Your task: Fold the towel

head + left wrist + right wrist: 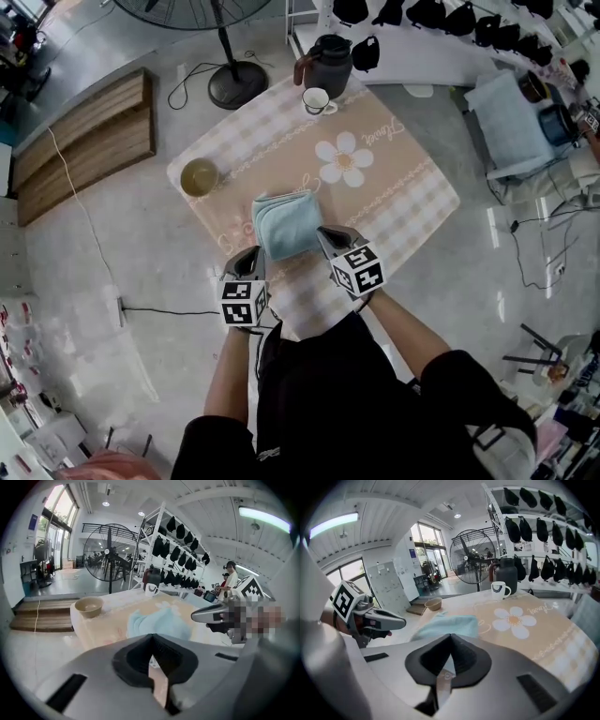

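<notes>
Nearest the person, at the worktop's (pixel 412 202) near edge, the left gripper (pixel 251 255) and right gripper (pixel 326 236) point down and away, one at each near corner of the towel (pixel 286 223). Both sets of fingers are closed tight and hold nothing, with only a sliver of worktop showing through each slit. The pale blue towel lies folded into a small square pad between the two tips and just beside them; whether they touch it cannot be told. Past the towel a white daisy (pixel 343 161) is printed on the checked surface, and a bowl (pixel 199 176) stands off to the left. A cup (pixel 316 100) and a dark jug (pixel 330 64) stand at the far corner, and a fan (pixel 234 84) stands on the floor behind
</notes>
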### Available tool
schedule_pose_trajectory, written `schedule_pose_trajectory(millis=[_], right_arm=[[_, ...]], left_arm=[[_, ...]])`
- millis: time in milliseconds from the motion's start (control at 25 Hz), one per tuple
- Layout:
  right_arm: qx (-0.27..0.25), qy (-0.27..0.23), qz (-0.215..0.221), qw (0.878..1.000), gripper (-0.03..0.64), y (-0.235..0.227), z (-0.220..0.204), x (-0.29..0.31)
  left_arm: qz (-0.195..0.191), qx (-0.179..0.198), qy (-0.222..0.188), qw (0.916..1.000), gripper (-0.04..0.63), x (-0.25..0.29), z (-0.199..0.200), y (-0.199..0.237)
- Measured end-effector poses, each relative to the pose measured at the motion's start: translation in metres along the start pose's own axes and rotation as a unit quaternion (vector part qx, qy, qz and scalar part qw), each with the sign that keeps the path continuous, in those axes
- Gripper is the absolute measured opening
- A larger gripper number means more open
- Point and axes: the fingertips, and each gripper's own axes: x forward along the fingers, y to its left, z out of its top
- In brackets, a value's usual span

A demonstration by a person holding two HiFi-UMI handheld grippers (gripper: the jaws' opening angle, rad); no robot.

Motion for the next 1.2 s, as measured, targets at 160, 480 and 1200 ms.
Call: schedule_pose_trajectory(millis=[160,480,1200], right_arm=[[-0.01,0.007,0.005,1.0,0.002,0.034,-0.023,-0.024],[-0.034,0.019,-0.007,0.999,0.002,0.084,-0.059,-0.064],[-0.137,-0.216,-0.005,0.967,0.002,0.102,0.181,-0.168]], left_arm=[[-0.01,-0.008,0.0,0.9999,0.005,-0.027,-0.026,-0.025],[-0.033,-0.026,-0.004,0.9991,0.005,-0.068,-0.062,-0.061],[0.057,0.014,-0.293,0.9544,0.005,-0.19,0.19,-0.076]])
